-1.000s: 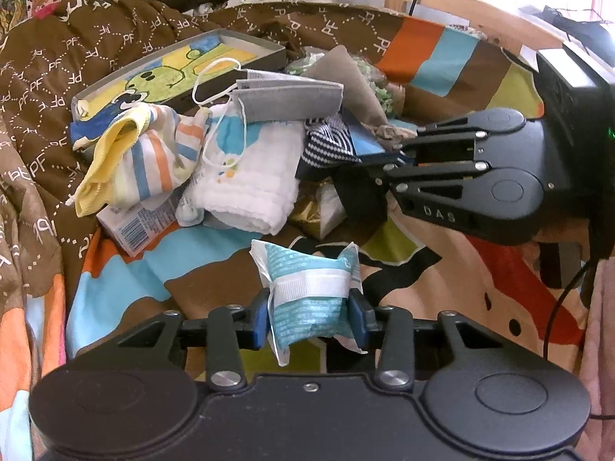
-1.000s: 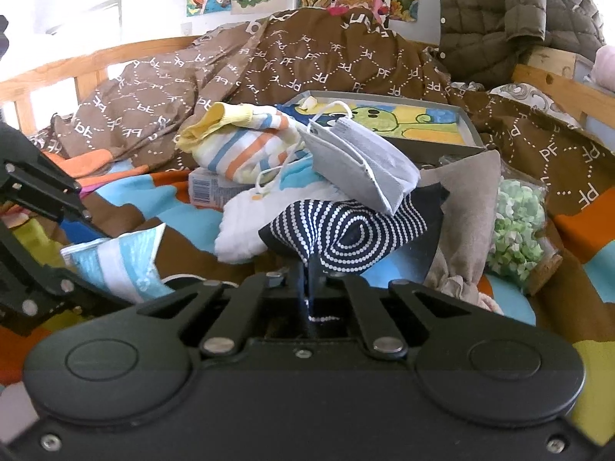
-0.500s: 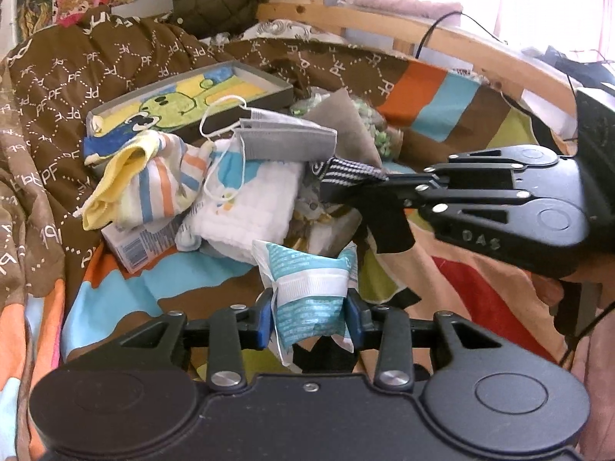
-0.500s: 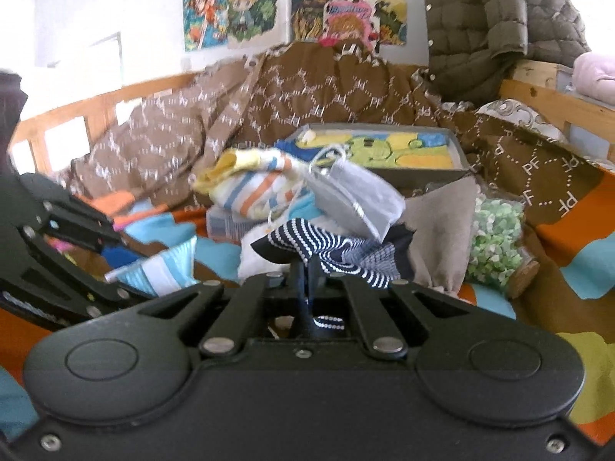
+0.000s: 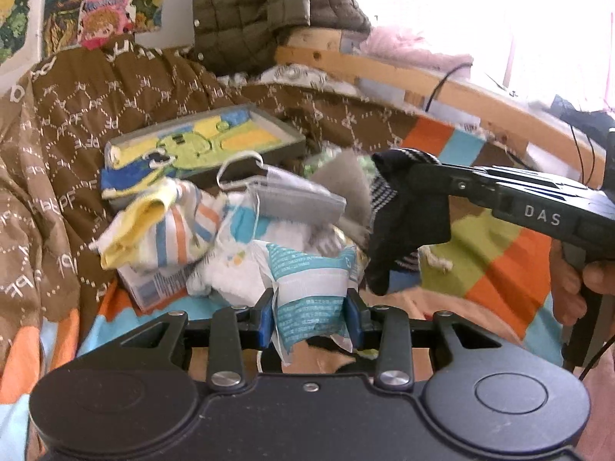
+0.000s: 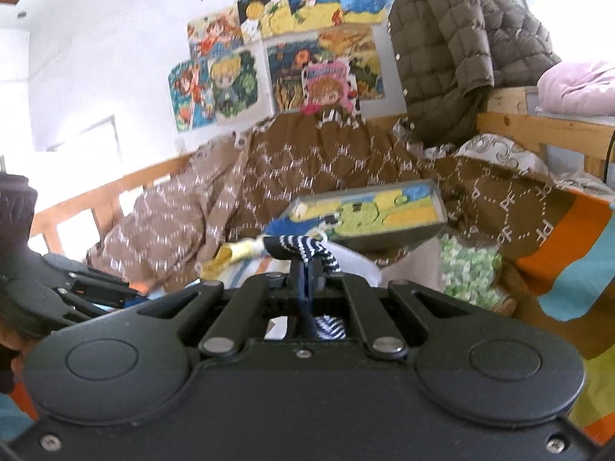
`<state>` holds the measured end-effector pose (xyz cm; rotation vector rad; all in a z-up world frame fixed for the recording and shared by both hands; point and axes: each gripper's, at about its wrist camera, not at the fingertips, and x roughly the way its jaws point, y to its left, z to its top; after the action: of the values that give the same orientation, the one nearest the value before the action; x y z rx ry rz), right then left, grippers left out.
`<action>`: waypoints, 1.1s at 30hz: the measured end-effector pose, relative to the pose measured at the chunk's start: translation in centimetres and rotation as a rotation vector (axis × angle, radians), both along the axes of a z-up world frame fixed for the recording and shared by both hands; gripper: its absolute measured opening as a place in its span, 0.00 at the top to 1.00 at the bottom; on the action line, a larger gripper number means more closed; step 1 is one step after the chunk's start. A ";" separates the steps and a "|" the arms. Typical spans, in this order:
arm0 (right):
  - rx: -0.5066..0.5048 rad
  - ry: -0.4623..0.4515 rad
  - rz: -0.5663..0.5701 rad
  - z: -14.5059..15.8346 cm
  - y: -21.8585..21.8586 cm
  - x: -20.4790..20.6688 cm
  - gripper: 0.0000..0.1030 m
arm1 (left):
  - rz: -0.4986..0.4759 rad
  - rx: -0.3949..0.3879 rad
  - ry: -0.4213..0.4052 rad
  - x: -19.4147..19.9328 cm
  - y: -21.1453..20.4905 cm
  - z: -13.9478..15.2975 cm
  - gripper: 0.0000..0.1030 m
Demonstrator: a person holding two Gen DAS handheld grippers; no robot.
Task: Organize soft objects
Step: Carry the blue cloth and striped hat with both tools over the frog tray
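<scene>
Jaws clamp both loads — left gripper point(image 5: 310, 309) a teal packet point(image 5: 311, 292), right gripper point(image 6: 306, 269) a striped sock point(image 6: 303, 249).

Both fisheye views are taken low over a bed, each along its own gripper's fingers. The grey-rimmed tray with a green cartoon picture point(image 5: 200, 144) point(image 6: 369, 215) and the olive quilted jacket point(image 5: 265, 11) point(image 6: 457, 46) are shared; wall posters point(image 6: 284, 61) are faced.
</scene>
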<state>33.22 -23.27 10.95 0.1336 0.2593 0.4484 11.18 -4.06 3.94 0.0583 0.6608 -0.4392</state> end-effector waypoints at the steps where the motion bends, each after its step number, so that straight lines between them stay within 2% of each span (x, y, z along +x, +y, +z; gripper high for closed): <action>1: 0.008 -0.005 -0.001 0.3 -0.6 0.2 1.00 | 0.005 -0.005 -0.010 0.1 0.1 0.3 0.63; 5: 0.015 -0.019 -0.005 1.5 -1.6 0.9 1.00 | 0.031 -0.012 -0.045 0.9 0.6 1.5 0.63; 9: -0.027 -0.047 0.016 3.1 -1.9 2.4 1.00 | 0.064 -0.017 -0.063 2.3 1.3 2.8 0.63; 16: -0.082 -0.082 0.074 6.0 -0.3 7.3 1.00 | 0.113 0.026 -0.095 7.2 2.3 6.4 0.62; 26: -0.121 -0.046 0.088 8.5 3.4 17.4 1.00 | 0.157 0.078 -0.194 16.0 2.5 10.7 0.62; 29: -0.143 -0.020 0.090 8.4 4.9 21.5 1.00 | 0.174 0.061 -0.217 19.2 2.8 10.9 0.62; 33: -0.181 0.010 0.087 7.3 6.5 25.9 1.00 | 0.210 0.037 -0.193 23.6 3.8 9.5 0.62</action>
<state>59.17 -16.77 18.25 -0.0530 0.3147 0.5087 34.74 -0.22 13.45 0.0648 0.4789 -0.2154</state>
